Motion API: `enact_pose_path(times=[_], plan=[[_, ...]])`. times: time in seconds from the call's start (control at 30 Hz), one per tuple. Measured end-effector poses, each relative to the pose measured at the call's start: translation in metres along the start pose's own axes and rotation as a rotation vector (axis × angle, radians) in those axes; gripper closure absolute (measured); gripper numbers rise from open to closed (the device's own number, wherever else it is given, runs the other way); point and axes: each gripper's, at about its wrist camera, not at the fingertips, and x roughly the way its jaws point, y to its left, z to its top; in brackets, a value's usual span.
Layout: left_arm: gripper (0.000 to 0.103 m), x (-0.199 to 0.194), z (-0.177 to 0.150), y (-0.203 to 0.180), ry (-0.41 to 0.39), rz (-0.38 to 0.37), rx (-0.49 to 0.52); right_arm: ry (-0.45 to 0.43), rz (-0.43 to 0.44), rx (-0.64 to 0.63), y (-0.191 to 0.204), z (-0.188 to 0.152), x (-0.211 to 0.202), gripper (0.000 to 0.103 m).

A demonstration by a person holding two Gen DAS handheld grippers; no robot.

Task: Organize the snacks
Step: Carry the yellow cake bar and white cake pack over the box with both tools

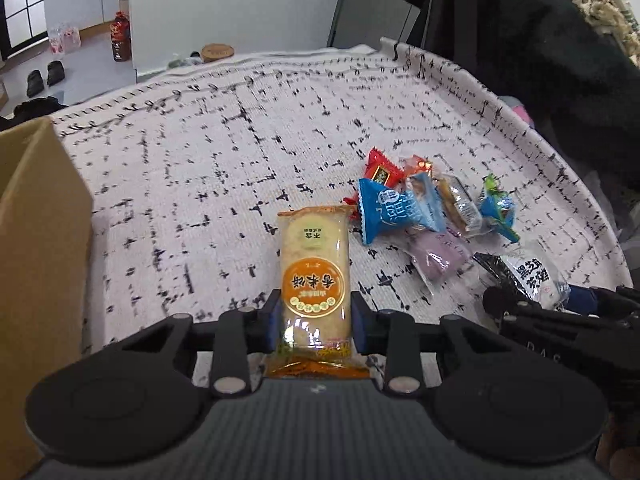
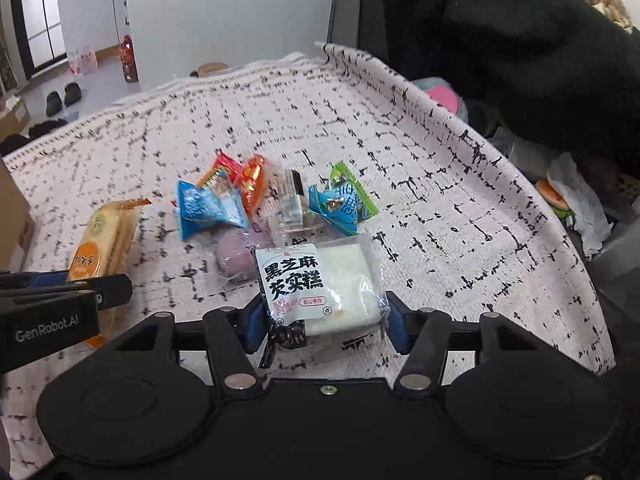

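My left gripper is shut on the near end of an orange-and-clear rice cracker packet, which points away from me above the checked tablecloth. To its right, my right gripper is shut on a black-and-white sesame cake packet, with a blue pad against each side of the wrapper. Just beyond both lies a loose pile of snacks: a blue triangular packet, a red candy, a purple packet and a green-blue packet.
An open cardboard box stands at the left edge of the table. Dark clothing hangs past the table's right side. Beyond the far edge are a floor with a bottle and shoes.
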Motion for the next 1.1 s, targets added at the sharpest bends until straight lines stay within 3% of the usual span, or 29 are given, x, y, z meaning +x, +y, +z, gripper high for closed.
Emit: enact_pose_path(times=[0.53, 0.9, 1.1], plan=[[0.070, -0.096, -0.003, -0.005, -0.162, 0.028, 0.024, -0.123, 0.087, 0.072, 0.008, 0.001, -0.065, 0.048], [0.070, -0.145, -0.003, 0.018, -0.244, 0.111, 0.013, -0.174, 0.133, 0.085, 0.033, 0.013, -0.097, 0.048], [0.070, -0.156, 0.007, 0.038, -0.251, 0.126, -0.031, -0.210, 0.168, 0.071, 0.052, 0.022, -0.110, 0.048]])
